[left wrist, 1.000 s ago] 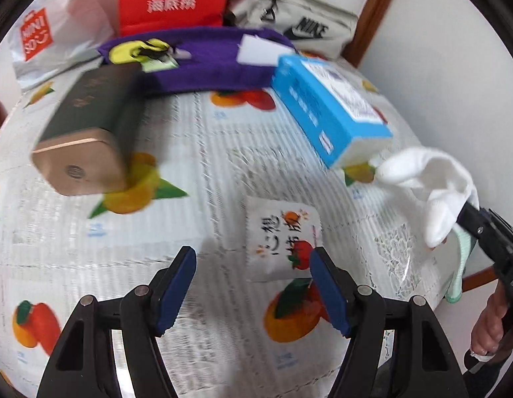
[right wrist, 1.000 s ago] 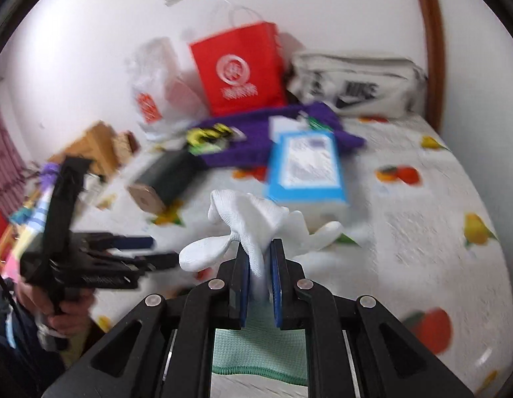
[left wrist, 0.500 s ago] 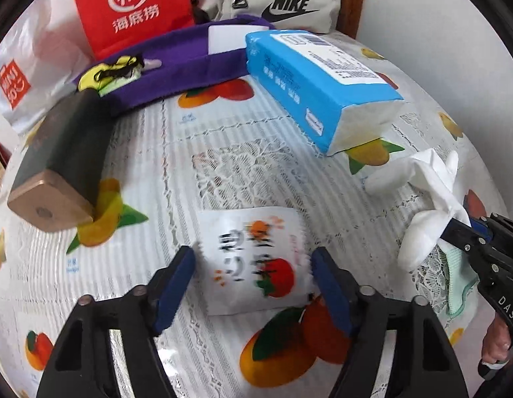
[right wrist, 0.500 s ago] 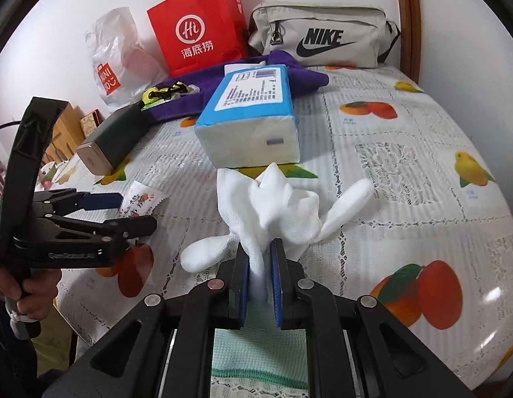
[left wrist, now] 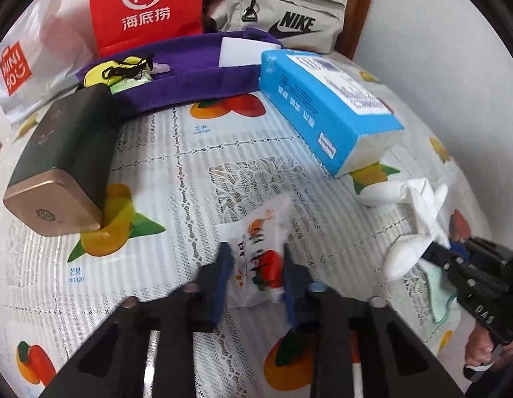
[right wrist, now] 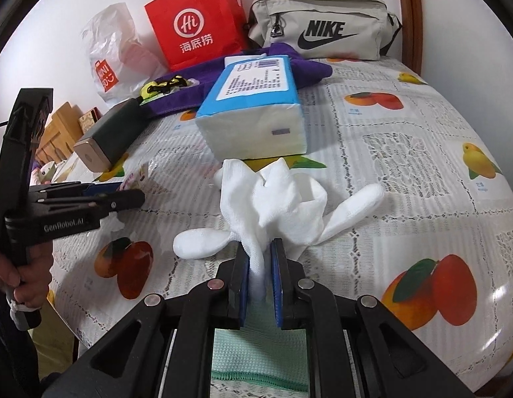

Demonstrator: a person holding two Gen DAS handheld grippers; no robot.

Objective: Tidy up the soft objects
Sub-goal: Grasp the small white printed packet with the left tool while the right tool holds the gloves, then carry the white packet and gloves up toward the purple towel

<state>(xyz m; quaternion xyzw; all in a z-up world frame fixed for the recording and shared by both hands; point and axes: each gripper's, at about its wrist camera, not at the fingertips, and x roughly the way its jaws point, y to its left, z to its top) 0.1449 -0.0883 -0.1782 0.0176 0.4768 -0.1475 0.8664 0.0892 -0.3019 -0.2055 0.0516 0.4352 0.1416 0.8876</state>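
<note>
The left gripper (left wrist: 254, 265) has its blue pads pressed against both sides of a small white packet (left wrist: 261, 252) printed with a tomato and Chinese characters, pinching it near the front edge of the table (left wrist: 190, 172), whose lace cloth shows fruit pictures captioned "mango". The right gripper (right wrist: 260, 278) is clamped narrowly on a bunch of white socks (right wrist: 273, 205), which trail onto the cloth close to the table's front edge, just in front of a blue tissue pack (right wrist: 253, 106). A green cloth (right wrist: 256, 355) lies beneath that gripper.

Toward the back edge stand a red paper bag (right wrist: 193, 23) marked "Hi" with Chinese characters, a grey "NIKE" pouch (right wrist: 322, 30) and a white plastic bag (right wrist: 110, 53) marked "MINISO". A purple cloth (left wrist: 190, 79) lies before them, and a dark box (left wrist: 64, 162) with a gold end sits at the left. The left gripper's body reads "GenRobot.AI".
</note>
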